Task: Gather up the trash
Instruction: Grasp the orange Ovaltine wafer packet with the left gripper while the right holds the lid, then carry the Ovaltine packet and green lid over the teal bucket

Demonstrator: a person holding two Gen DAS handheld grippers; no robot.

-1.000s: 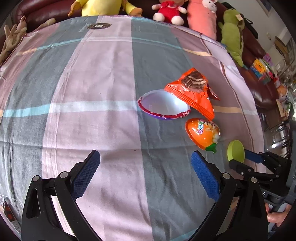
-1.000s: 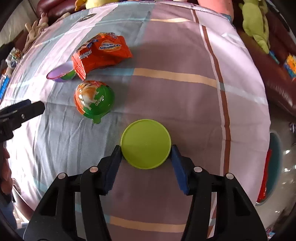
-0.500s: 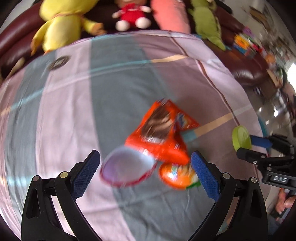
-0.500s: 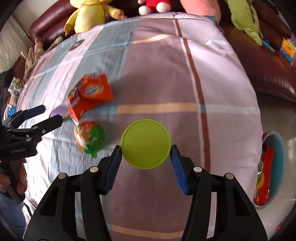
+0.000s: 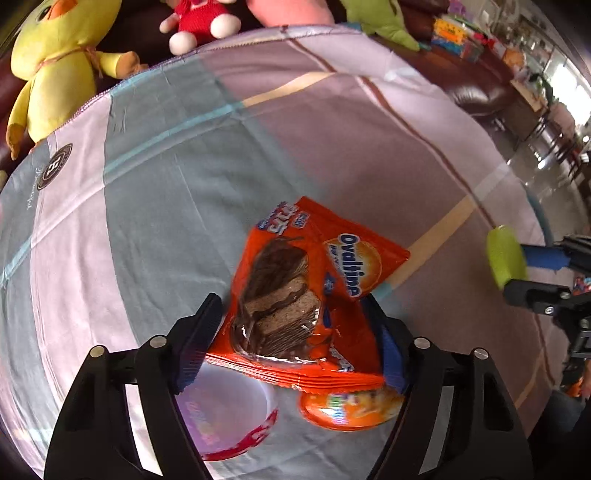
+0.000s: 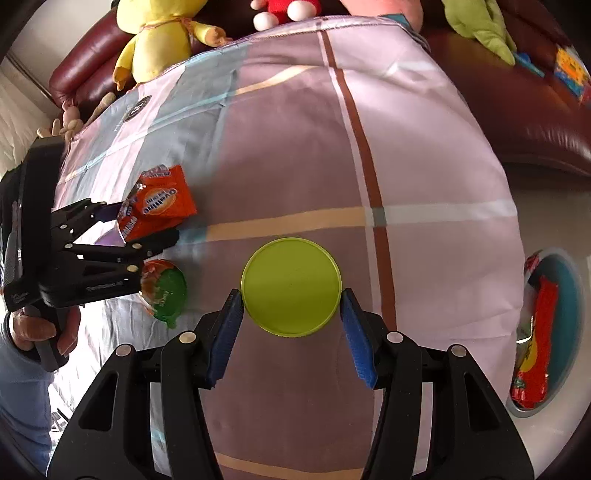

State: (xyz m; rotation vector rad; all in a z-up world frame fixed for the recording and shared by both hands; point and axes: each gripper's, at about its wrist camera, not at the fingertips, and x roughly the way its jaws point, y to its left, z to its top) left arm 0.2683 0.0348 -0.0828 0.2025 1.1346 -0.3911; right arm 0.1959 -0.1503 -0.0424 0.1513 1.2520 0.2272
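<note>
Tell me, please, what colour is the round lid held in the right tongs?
Lime green, plain with no pattern; the round lid shows best in the right wrist view.

A home living room is showing in both views: a dark red leather sofa point(image 6: 535, 122) is curving round the far side of a table that is wearing a striped pink and grey cloth point(image 6: 424, 147) as its cover. Soft toys are sitting along the sofa, among them a yellow plush duck point(image 5: 55, 62), a red and white doll point(image 5: 201, 20) and a green plush animal point(image 6: 476, 26), and colourful toy boxes point(image 5: 458, 37) are lying on the seat at the far right. Beyond the sofa in the left wrist view, a shiny floor with dark chairs point(image 5: 546, 125) is stretching toward a bright window, though that part is too small to read well.
</note>
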